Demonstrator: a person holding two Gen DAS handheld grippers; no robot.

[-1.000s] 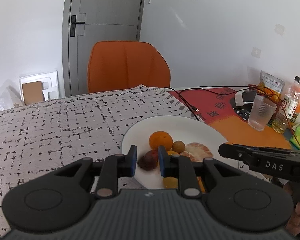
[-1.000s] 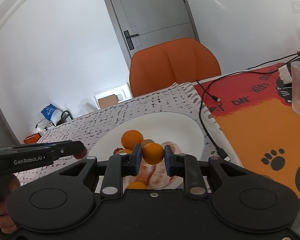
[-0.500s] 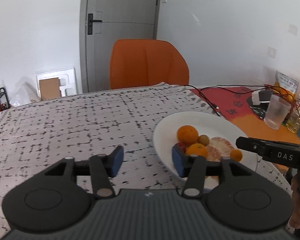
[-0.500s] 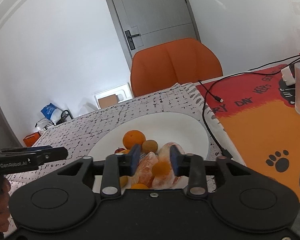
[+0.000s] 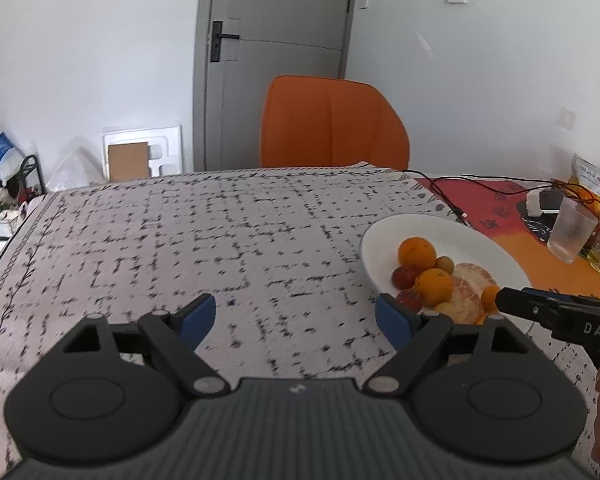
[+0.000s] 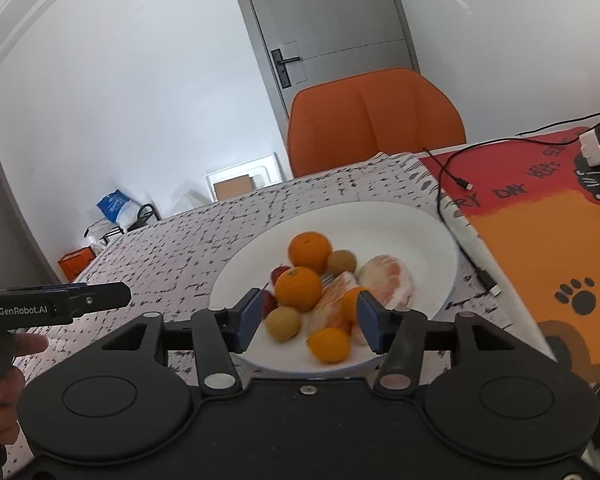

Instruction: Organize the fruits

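Fruits [image 6: 300, 288] on plate [image 6: 420, 232] | left gripper [image 5: 296, 316] fingers opening wide, empty | right gripper [image 6: 308, 320] fingers opening, gripping nothing

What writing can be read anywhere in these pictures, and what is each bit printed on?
"GenRobot.AI": side of the left gripper.
"DAS": side of the right gripper; it may run on out of view.
"DAY", with cut-off letters around it: red and orange mat.
Snack bag: print too small to read.
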